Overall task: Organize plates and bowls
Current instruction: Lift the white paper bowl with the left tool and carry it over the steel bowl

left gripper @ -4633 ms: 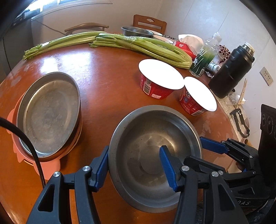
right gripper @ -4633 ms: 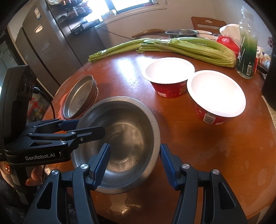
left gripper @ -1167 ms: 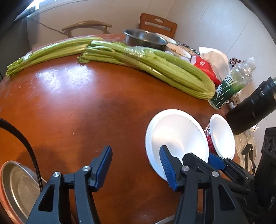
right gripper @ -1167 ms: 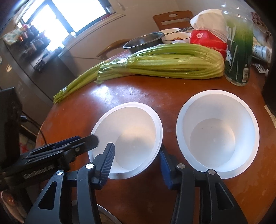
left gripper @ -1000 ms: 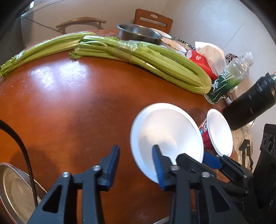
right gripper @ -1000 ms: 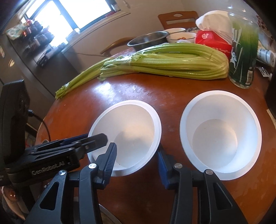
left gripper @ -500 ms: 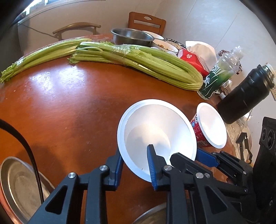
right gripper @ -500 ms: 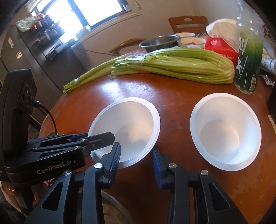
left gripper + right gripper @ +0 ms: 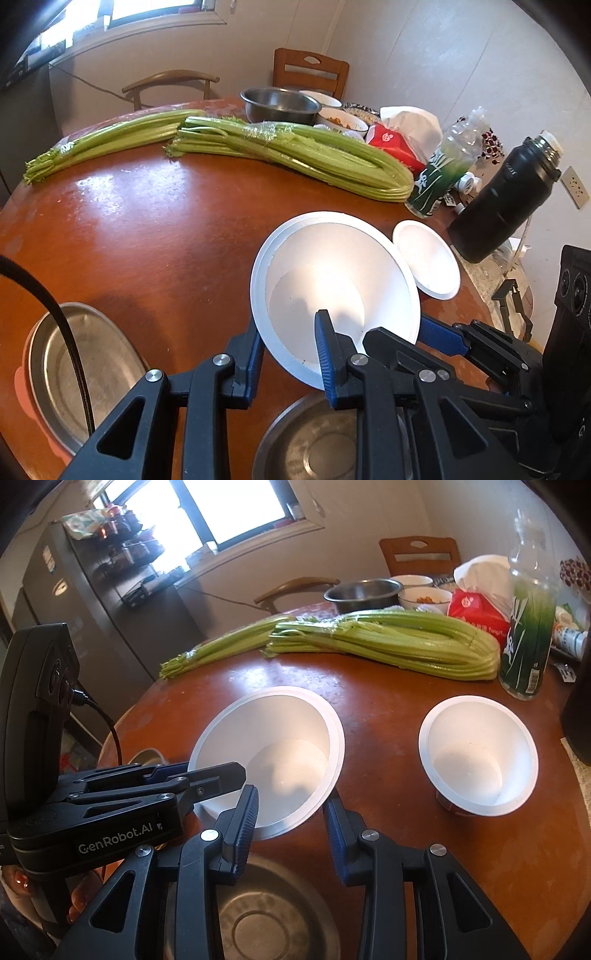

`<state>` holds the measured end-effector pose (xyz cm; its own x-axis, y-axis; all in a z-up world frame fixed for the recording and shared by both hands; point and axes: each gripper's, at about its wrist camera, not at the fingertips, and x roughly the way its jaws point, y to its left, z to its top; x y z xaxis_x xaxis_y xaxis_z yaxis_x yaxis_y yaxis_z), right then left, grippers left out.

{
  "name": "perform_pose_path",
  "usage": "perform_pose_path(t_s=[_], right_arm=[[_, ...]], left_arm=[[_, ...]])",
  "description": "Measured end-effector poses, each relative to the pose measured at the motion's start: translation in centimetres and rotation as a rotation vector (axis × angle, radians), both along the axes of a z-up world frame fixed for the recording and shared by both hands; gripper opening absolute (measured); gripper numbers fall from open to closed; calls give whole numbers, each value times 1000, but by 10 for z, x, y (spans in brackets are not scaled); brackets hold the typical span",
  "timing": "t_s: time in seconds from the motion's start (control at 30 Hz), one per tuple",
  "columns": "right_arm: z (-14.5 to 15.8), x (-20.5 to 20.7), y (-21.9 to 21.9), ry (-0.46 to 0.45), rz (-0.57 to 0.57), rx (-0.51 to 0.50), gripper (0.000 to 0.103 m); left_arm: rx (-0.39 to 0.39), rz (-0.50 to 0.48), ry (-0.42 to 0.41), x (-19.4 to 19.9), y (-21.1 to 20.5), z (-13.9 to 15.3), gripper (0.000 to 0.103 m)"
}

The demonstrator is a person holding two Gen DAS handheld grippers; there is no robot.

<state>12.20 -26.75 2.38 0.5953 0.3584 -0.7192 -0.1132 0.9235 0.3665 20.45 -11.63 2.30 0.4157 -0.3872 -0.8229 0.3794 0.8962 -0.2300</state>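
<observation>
A paper bowl (image 9: 332,273), white inside, hangs tilted a little above the round wooden table (image 9: 147,236). My left gripper (image 9: 288,332) is shut on its near-left wall, one finger inside and one outside. My right gripper (image 9: 290,805) is shut on the near-right wall of the same bowl (image 9: 273,738). Each gripper shows in the other's view: the right gripper (image 9: 437,336) and the left gripper (image 9: 221,771). A second white paper bowl (image 9: 476,753) stands on the table to the right. Below my fingers lies a steel bowl (image 9: 266,923).
A steel plate (image 9: 62,362) rests on a pink plate at the near left. Celery bunches (image 9: 295,155) lie across the far side, with a steel basin (image 9: 279,105), a green bottle (image 9: 439,173) and a black flask (image 9: 506,206) at the back right. A hand (image 9: 18,882) holds the left gripper.
Both grippers closed on the left paper bowl, then rose and drew back with it. The bowl left the table and the steel bowl came into view underneath.
</observation>
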Motion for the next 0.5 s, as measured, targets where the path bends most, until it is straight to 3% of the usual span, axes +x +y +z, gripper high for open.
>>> perform_pose_path(t_s=[0.5], right_arm=[[23,-38,7,-56,16,-7,39]], left_arm=[[-14,-1,-62,-44,10,25,27]])
